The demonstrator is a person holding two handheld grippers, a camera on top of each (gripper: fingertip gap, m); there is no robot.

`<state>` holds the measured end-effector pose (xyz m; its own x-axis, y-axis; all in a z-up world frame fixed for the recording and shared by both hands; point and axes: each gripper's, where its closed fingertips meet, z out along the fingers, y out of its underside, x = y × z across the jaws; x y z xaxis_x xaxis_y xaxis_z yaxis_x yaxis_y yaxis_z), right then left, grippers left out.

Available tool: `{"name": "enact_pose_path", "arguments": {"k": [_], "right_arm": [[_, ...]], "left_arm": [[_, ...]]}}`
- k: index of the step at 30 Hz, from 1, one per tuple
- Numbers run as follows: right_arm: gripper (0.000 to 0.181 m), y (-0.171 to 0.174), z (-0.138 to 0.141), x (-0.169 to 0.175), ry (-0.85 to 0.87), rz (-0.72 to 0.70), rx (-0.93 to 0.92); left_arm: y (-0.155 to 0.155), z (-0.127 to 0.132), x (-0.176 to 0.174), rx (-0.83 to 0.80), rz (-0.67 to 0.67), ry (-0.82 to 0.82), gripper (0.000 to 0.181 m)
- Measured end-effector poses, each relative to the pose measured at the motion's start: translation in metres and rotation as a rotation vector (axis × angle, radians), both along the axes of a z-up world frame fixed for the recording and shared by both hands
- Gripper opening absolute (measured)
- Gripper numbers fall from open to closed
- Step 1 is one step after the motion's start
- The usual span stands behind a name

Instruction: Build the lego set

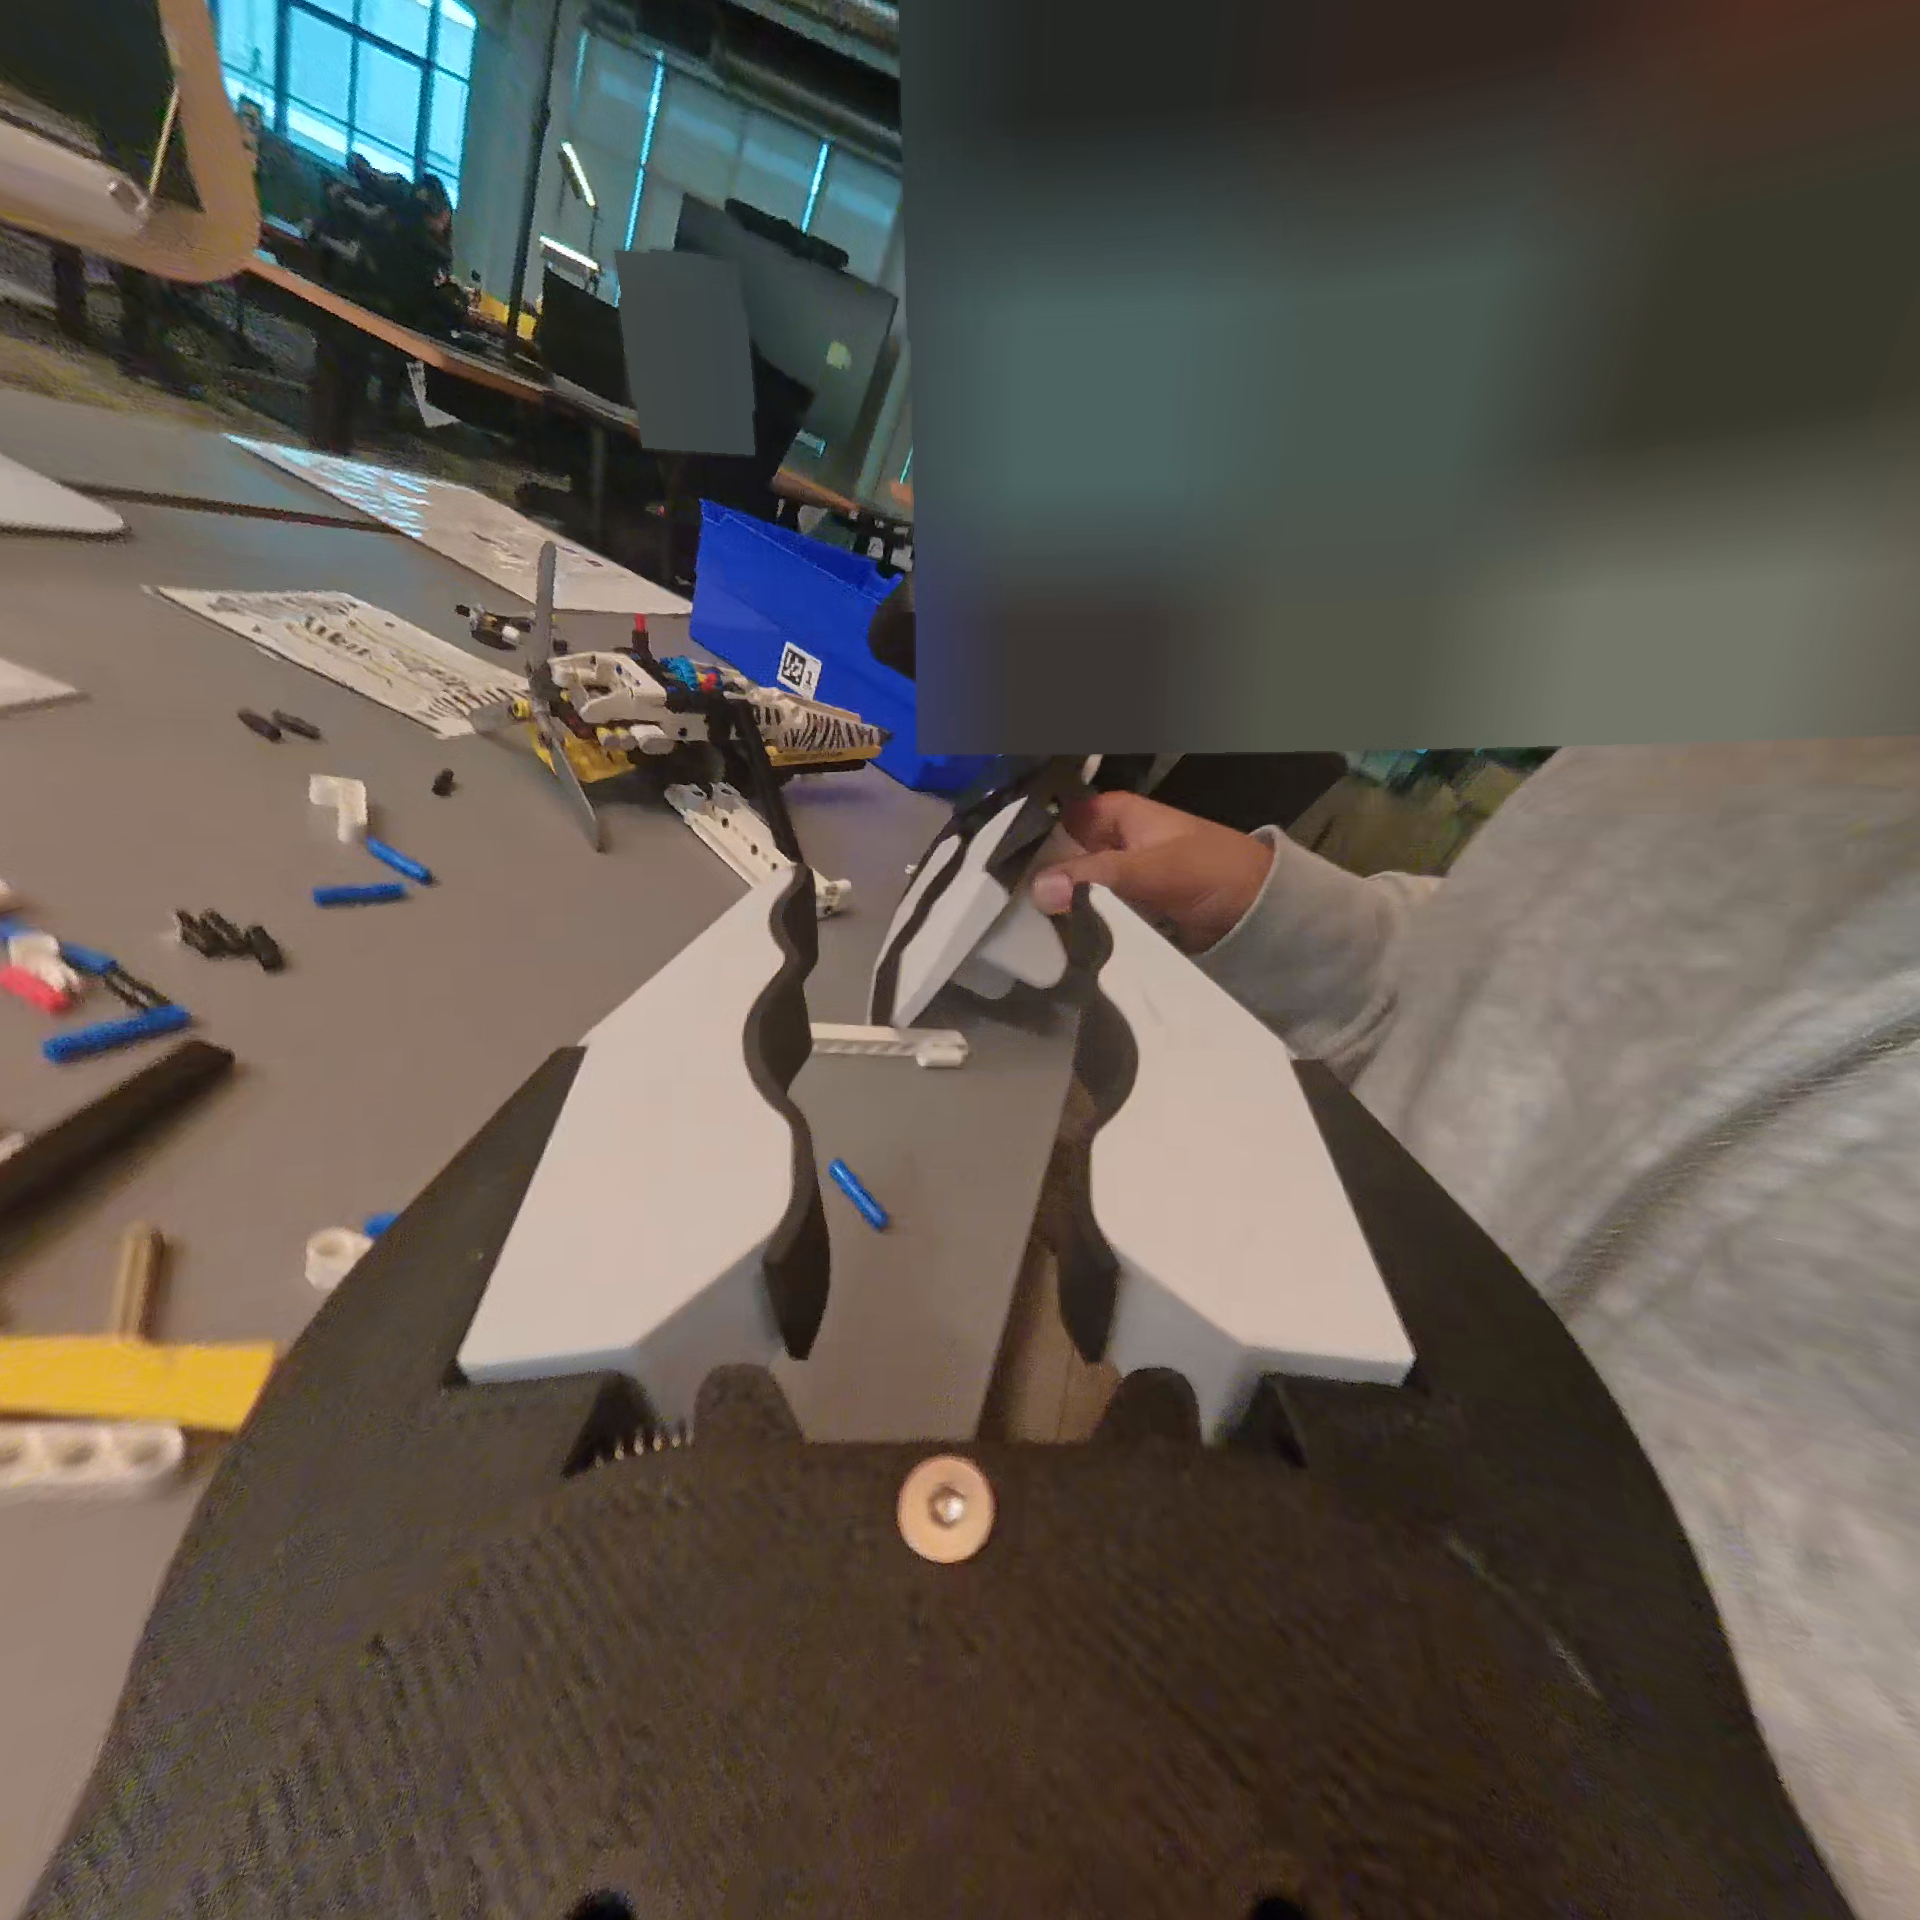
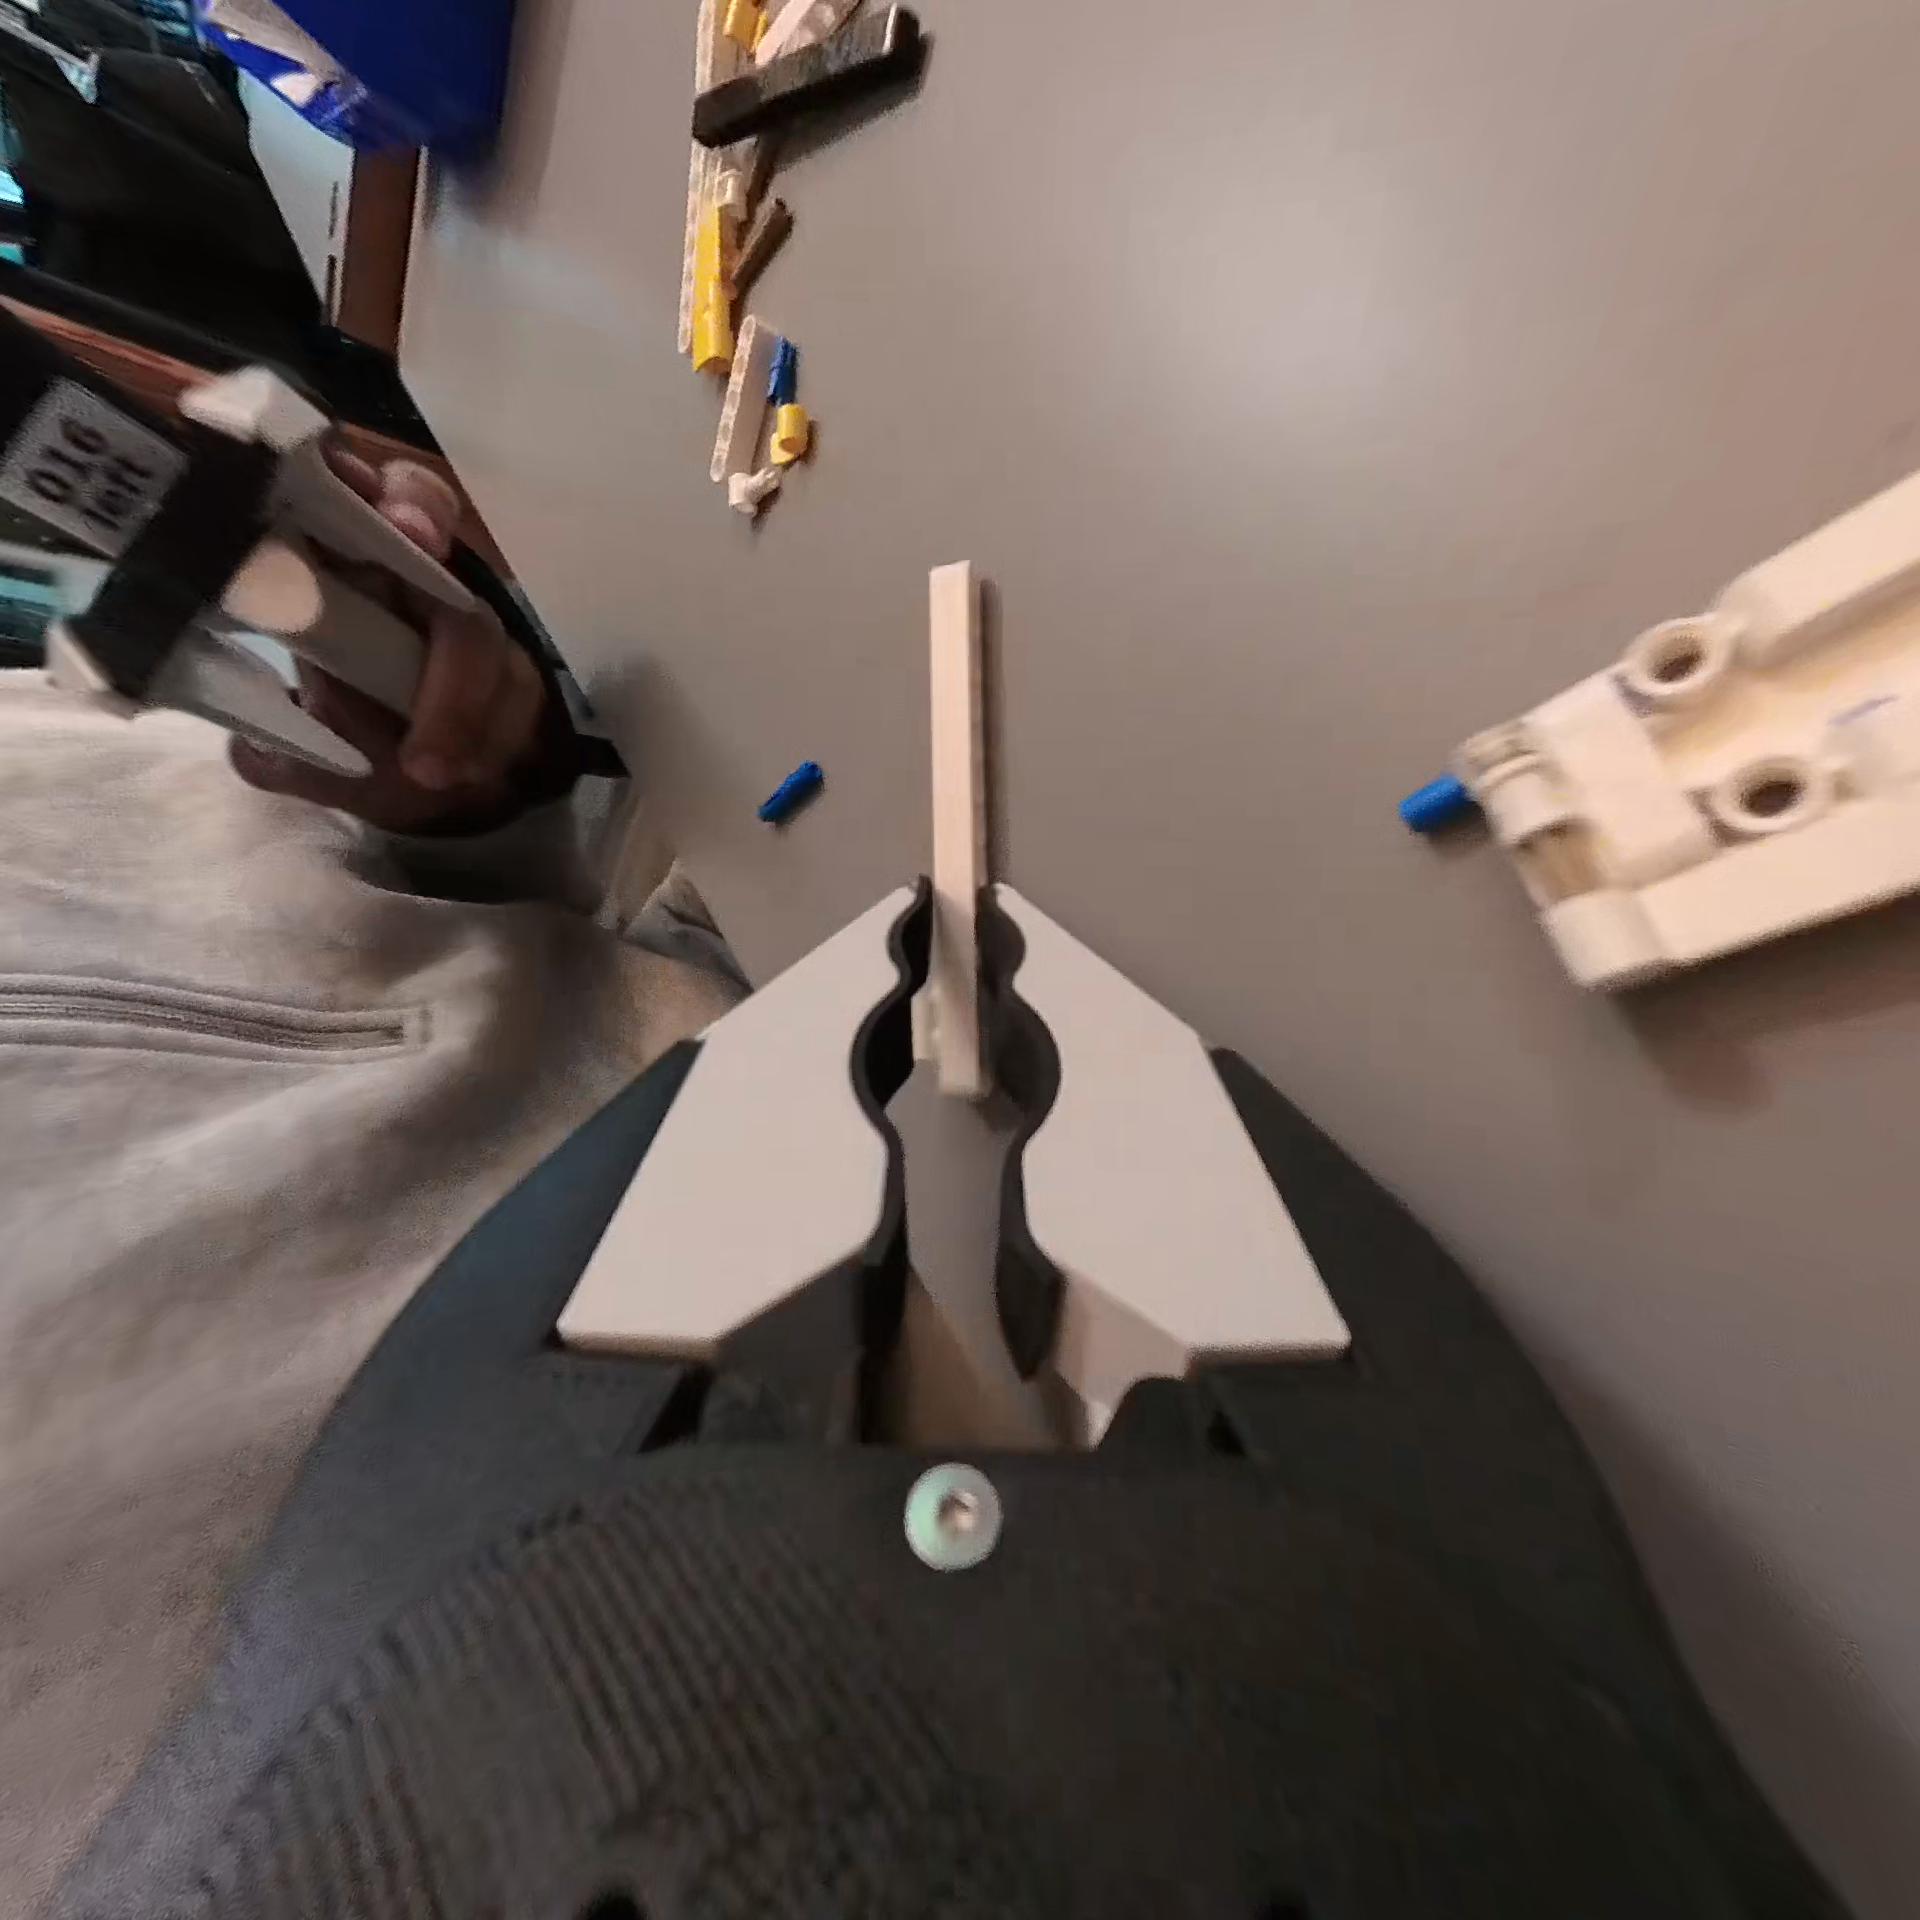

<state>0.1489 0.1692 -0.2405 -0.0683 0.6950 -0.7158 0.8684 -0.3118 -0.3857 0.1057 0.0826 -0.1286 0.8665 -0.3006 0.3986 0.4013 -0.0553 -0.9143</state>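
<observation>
Nearest us, right gripper [image 2: 951,914] pinches a white beam [image 2: 961,790]; left gripper [image 1: 935,925] gapes wide. Grey tabletop [image 1: 416,1039] at left carries scattered pieces; windows [image 1: 353,94] fill the upper left.

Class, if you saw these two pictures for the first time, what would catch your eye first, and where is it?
The right gripper, closed on a long white beam pointing out over the grey table. Next, the half-built striped plane model far across the table, beyond the open left gripper.
</observation>
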Motion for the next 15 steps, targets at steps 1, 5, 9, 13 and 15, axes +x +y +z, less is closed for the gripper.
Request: {"name": "enact_pose_path", "arguments": {"k": [1, 5, 9, 13, 15], "right_arm": [[0.013, 0.005, 0.003, 0.001, 0.014, -0.003, 0.016], [0.027, 0.028, 0.035, -0.005, 0.232, -0.078, 0.064], [0.041, 0.025, 0.075, -0.004, 0.643, -0.159, 0.193], [0.06, 0.025, 0.067, 0.009, 0.838, -0.303, 0.589], [0.06, 0.023, 0.058, 0.019, 0.88, -0.351, 0.761]], "left_arm": [[0.005, 0.0, 0.0, -0.01, -0.002, 0.029, 0.046], [0.019, -0.011, 0.007, -0.055, -0.015, 0.112, 0.046], [0.027, -0.02, 0.019, -0.081, -0.022, 0.231, 0.043], [0.032, -0.016, 0.016, -0.047, 0.022, 0.289, 0.038], [0.032, -0.013, 0.011, -0.026, 0.048, 0.292, 0.036]]}}
